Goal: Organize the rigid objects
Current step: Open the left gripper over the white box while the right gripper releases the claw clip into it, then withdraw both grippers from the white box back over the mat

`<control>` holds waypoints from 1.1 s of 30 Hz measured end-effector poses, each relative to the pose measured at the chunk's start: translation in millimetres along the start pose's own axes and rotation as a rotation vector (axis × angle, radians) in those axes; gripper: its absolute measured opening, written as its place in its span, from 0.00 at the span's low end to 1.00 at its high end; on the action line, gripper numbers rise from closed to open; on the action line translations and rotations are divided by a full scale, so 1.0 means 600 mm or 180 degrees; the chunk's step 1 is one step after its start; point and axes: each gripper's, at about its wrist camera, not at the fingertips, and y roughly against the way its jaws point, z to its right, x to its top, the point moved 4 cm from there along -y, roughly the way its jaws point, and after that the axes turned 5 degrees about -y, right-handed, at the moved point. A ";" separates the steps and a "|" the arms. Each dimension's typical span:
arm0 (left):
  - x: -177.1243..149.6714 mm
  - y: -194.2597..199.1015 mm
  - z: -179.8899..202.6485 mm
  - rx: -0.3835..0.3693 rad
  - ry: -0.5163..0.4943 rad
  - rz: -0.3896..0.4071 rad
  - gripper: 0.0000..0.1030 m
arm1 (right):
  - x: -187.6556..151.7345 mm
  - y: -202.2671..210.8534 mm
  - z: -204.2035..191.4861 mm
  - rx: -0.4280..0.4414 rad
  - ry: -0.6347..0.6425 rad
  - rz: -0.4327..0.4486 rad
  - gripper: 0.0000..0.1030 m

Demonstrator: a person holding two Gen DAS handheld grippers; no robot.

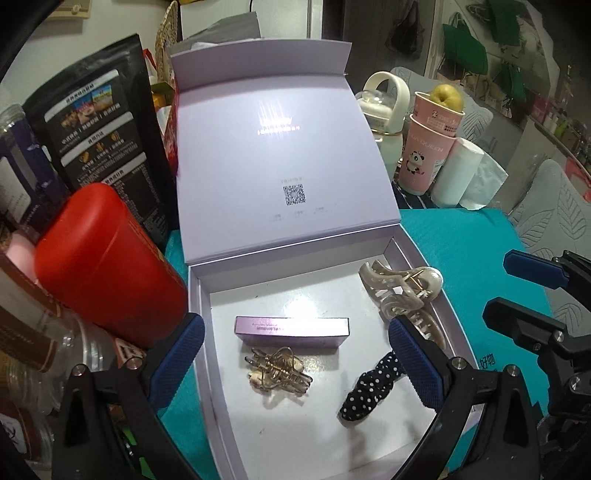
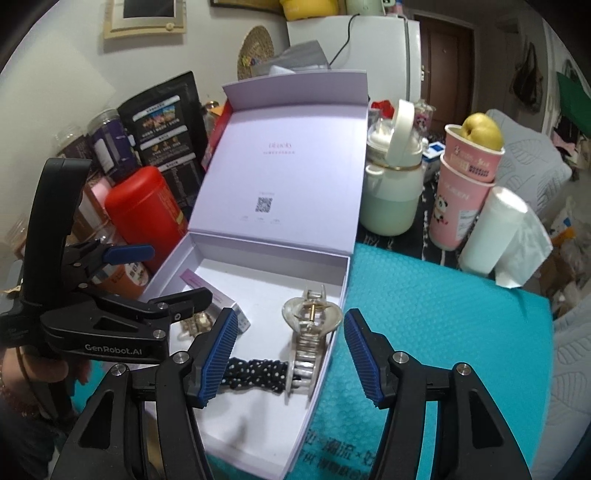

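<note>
A white wall (image 2: pixel 44 92) with a framed picture (image 2: pixel 147 16), a white fridge (image 2: pixel 373 40) and a dark brown door (image 2: pixel 448 70) stand behind the cluttered, teal-covered bench (image 2: pixel 443 314).

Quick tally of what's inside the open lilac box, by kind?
Hair claw clips: 2 – pearly one, small gold one
Scrunchies: 1 – black polka-dot scrunchie
Small cartons: 1 – purple carton
Total: 4 in the lilac box
</note>
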 end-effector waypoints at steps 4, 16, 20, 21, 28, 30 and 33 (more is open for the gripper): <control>0.006 0.035 0.008 0.0044 -0.0035 0.0107 0.99 | 0.001 0.033 -0.007 -0.0005 -0.0011 0.0108 0.58; -0.003 0.143 0.012 0.0109 -0.0067 0.0419 0.99 | -0.011 0.130 -0.031 -0.0063 -0.0034 0.0389 0.58; -0.023 0.173 0.026 0.0071 -0.0118 0.0522 0.99 | -0.025 0.155 -0.038 -0.0116 -0.0059 0.0435 0.58; -0.029 0.181 0.030 0.0059 -0.0131 0.0535 0.99 | -0.030 0.163 -0.040 -0.0130 -0.0057 0.0447 0.58; -0.073 0.223 0.053 -0.0076 -0.0174 0.0569 0.99 | -0.068 0.198 -0.059 -0.0131 -0.0088 0.0481 0.60; -0.087 0.232 0.059 -0.0085 -0.0202 0.0581 0.99 | -0.082 0.205 -0.064 -0.0145 -0.0095 0.0483 0.60; -0.110 0.244 0.064 -0.0106 -0.0209 0.0595 0.99 | -0.105 0.218 -0.073 -0.0149 -0.0116 0.0498 0.60</control>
